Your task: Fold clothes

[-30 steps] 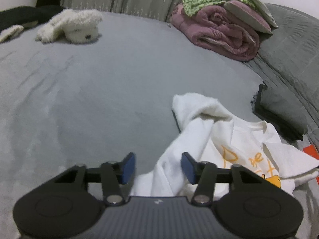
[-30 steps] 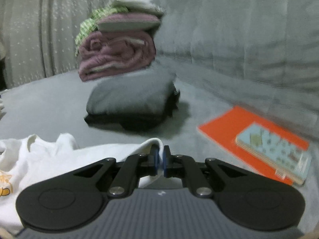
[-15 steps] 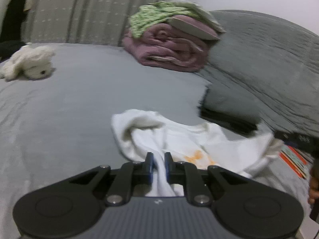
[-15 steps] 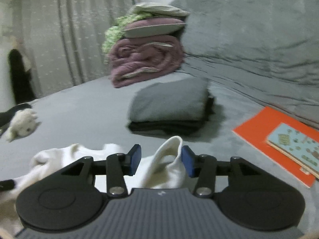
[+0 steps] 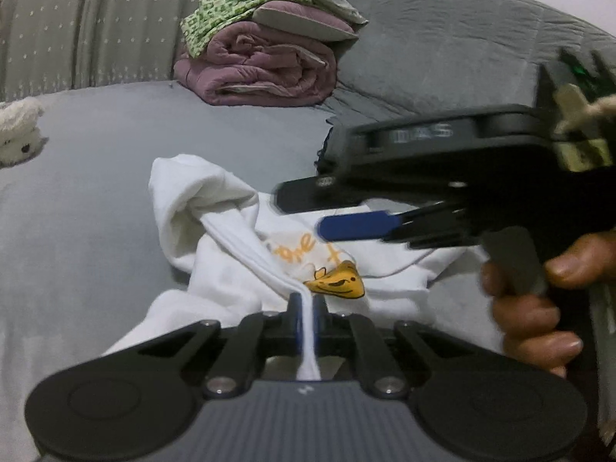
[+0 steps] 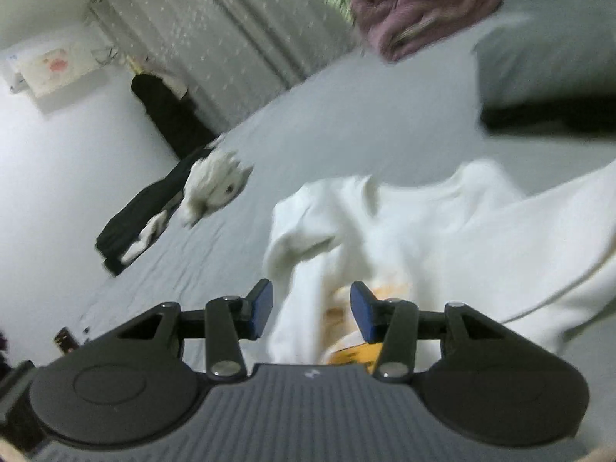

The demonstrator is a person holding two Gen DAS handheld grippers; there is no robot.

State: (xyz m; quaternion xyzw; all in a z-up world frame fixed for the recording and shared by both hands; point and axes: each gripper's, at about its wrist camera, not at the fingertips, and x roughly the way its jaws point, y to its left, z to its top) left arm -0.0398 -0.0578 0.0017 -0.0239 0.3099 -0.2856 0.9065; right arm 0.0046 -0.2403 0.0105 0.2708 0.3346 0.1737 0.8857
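Note:
A crumpled white T-shirt (image 5: 215,192) with a yellow print lies on the grey bed (image 5: 96,192). My left gripper (image 5: 306,315) is low at its near edge. Its jaws are closing the last bit, and the pads pinch a white hem that runs up between them. In the right wrist view my right gripper (image 6: 311,310) stands open just above the T-shirt (image 6: 442,231), its pads not pressing on the cloth. The left wrist view shows it side-on at the right, one blue pad (image 5: 358,227) over the print, held by a hand (image 5: 531,308).
A rolled mauve quilt (image 5: 265,73) with a green cloth on top sits at the back against the grey headboard (image 5: 442,50). A folded dark grey garment (image 6: 546,88) lies right of the shirt. A white plush toy (image 6: 215,184) and black clothes (image 6: 142,208) lie far left.
My left gripper shut on the shirt's hem and pulled it taut. My right gripper let go of the shirt's edge, opened, and swung left over the shirt.

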